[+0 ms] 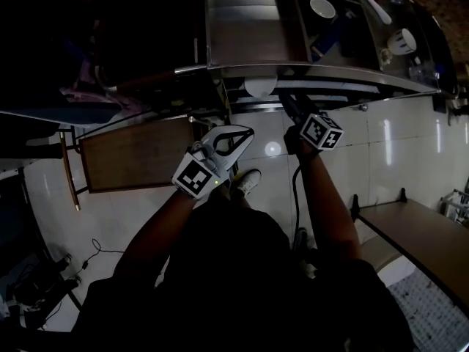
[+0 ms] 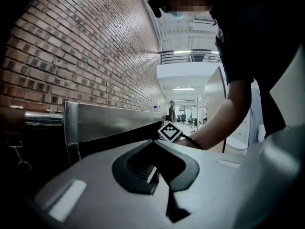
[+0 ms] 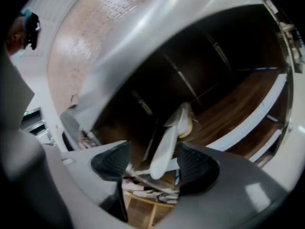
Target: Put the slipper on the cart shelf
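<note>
- Head view: the person stands right at the steel cart (image 1: 242,28), looking steeply down.
- The right claw (image 1: 284,100) reaches in under the cart's top rim. A pale rounded shape (image 1: 260,86) sits just beneath that rim beside it. It is probably the slipper, though it is too dark there to be sure.
- The left claw (image 1: 246,133) hangs back from the cart, lower in the picture and nearer the person's body, and carries nothing.
- Left gripper view: the left claw (image 2: 156,173) has its dark pads pressed together with nothing between them. The cart's steel side (image 2: 109,120) is just ahead, and a brick wall (image 2: 86,46) runs behind it.
- Right gripper view: this picture is blurred, but the right claw (image 3: 152,163) is spread wide.
- The white slipper (image 3: 167,144) shows in the gap between the pads, further inside the cart, lying on the cart's wooden shelf (image 3: 224,113). Neither pad seems to press on it.
- Progress: I'd say the main job is done, with the slipper resting on the cart shelf and no claw gripping it.
- What seems left is drawing the right claw out of the cart without knocking the slipper. It would also be worth checking that the slipper lies steady on the shelf.
</note>
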`<state>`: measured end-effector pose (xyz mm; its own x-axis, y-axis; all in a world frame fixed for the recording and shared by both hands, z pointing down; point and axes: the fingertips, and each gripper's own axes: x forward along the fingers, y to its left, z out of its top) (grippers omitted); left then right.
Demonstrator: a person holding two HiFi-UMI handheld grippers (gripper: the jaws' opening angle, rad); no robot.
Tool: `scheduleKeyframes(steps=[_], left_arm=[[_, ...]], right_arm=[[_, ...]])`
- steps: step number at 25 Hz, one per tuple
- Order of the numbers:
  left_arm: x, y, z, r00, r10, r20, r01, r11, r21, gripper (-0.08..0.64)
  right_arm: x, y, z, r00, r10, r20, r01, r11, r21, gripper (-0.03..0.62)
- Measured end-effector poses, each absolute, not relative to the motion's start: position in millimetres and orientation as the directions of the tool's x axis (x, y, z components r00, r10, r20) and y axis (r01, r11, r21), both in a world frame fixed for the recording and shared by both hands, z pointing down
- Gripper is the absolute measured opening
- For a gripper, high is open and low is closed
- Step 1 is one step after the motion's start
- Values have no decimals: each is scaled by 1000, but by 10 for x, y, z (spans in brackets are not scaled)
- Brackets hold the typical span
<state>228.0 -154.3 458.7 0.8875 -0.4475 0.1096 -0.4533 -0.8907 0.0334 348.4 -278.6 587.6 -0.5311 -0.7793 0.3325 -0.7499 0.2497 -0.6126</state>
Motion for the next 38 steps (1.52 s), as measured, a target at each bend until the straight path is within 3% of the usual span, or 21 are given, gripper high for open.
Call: scheduleKeyframes(steps=[4,9,12,23,38], left_arm=[[2223,-1351,4486,878,-461,128,-466,-885,10,3],[1985,-1043,4465,849,-504,157,-513,-858,20,3],[1817,-859,4494,826,-535,179,-547,-836,28,3],[999,-419,4236,746,-647,156,-662,-747,62,3],[-441,364,3830,787,-616,46,-617,-787,13,3]], right_arm=[[3236,-2319,5543,-619,-734,279,-713,378,-590,261],[2808,-1781,5066,-728,-650,220,-682,652,-330,69],[2517,-1475,4796,-792,-581,187,-609,771,-185,2],[1445,-617,4327,-906,-401,132,-420,891,-174,2],[-200,314,3850,-915,-385,122,-399,909,-124,2]])
